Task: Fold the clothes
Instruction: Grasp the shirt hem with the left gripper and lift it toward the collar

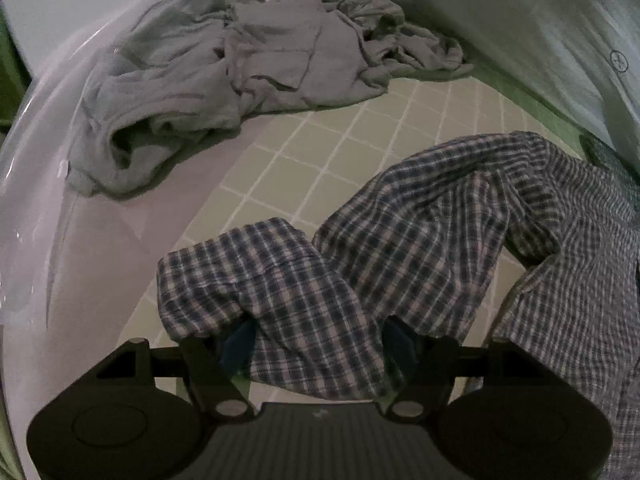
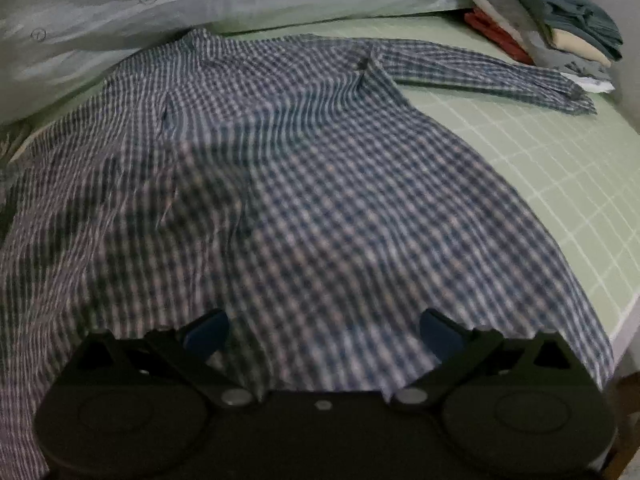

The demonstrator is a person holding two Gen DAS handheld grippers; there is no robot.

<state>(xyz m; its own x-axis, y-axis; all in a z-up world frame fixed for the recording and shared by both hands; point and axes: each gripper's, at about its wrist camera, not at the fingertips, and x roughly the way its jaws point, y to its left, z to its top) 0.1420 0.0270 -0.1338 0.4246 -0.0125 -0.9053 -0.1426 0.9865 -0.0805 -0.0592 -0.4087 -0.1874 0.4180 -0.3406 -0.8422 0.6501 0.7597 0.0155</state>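
I am working over a bed covered by a pale green mat [image 2: 560, 168] printed with a white grid; the room is dim and the colours read muted. Along the far side lies a light bedsheet or quilt [image 2: 120, 12] with small printed motifs, bunched up against the mat's edge. In the right wrist view a stack of folded clothes [image 2: 548, 28] sits at the far right corner of the mat, grey, cream and red layers showing.

The plaid shirt [image 2: 280, 168] lies spread across the mat, one sleeve stretched out toward the stack, its cuff just beside it. My right gripper [image 2: 324, 332] is at the near hem with its fingers spread wide; the cloth lies between them, and I cannot tell whether either pad touches it.

In the left wrist view my left gripper [image 1: 320, 344] also has its fingers apart, with a crumpled fold of the plaid shirt [image 1: 304, 300] draped over and between them, so it is not pinched. Beyond it, a heap of grey garments [image 1: 224, 76] lies rumpled near the mat's pale pinkish border [image 1: 48, 240], well apart from the shirt.
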